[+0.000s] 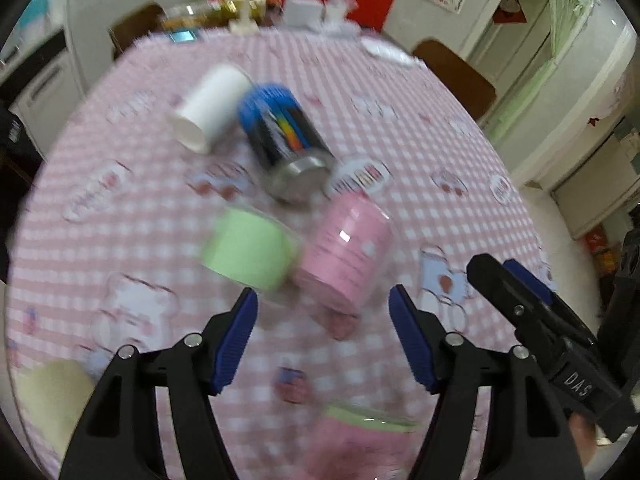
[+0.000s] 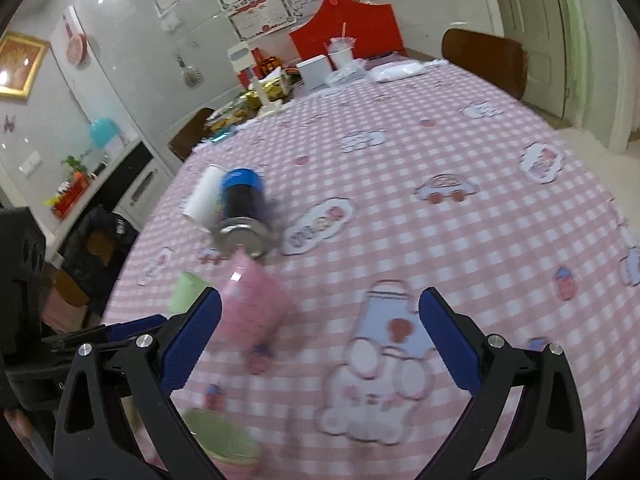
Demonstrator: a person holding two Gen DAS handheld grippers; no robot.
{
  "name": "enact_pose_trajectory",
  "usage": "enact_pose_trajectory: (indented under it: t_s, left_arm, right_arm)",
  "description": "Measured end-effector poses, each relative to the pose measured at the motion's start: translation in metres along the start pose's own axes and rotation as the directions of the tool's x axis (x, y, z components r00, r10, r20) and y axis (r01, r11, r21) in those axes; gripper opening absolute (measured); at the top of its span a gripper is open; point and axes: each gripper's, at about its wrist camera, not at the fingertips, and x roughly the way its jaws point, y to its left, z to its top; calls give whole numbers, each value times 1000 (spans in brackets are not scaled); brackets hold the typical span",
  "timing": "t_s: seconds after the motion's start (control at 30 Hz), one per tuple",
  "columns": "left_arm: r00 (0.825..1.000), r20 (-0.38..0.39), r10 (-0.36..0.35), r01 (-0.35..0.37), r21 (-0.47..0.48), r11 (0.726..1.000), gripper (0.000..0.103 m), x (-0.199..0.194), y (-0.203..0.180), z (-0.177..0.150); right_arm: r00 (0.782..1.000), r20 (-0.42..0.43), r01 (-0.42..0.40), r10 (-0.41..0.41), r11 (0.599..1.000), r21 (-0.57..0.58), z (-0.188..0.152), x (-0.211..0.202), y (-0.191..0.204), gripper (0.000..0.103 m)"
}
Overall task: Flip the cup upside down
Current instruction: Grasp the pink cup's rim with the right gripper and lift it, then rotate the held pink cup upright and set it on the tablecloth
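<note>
Left wrist view: raised above near edge of table (image 1: 460, 128), angled down and forward toward far edge; close to pink cup (image 1: 346, 256); right gripper (image 1: 516, 276) visible at right edge. Right wrist view: lower, from near edge, facing far left corner. Shared: pink cup (image 2: 252, 308), green cup (image 1: 250, 250) (image 2: 186, 298), blue can (image 1: 284, 140) (image 2: 242, 208), white cup (image 1: 210, 106) (image 2: 202, 198), far-edge clutter.

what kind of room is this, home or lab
Most likely a home dining room: a table with a pink checked tablecloth, wooden chairs around it, and framed certificates on the wall.
</note>
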Motion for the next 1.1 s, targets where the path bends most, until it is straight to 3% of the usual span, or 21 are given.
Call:
enact_pose_trajectory:
  t_s: [0.2,0.27,0.37,0.73,0.87,0.9,0.93,1.1]
  left_arm:
    - [979,97,179,-181,11,984,67,-15,28,10]
    - [972,109,209,-210,-5,978,67,-14,40,14]
    - [967,108,229,-228,-22,973,67,-17,57,14]
    - [960,96,262,-259,-44,965,67,-4,81,24]
    - [966,88,244,-239,-57,969,67,-1,84,26]
    - [967,88,238,-234,-58,971,67,0,84,26]
    - [968,87,237,-232,-57,971,67,1,83,27]
    - [969,84,231,-228,-45,973,67,2,76,25]
  right_arm:
    - [991,-89,-92,104,987,130,3,32,17,95]
    - [986,-112,-99,120,979,180,4,41,17,95]
    - [978,-145,-108,148,962,249,6,56,16,95]
    - [967,-200,-87,160,939,332,11,91,10,93]
    - [966,-219,-68,140,948,310,15,96,10,86]
    - [966,-224,-56,127,953,299,17,96,9,72]
    - [966,-227,-53,125,953,298,17,99,8,67]
    - [969,-219,-55,115,964,261,21,92,6,67]
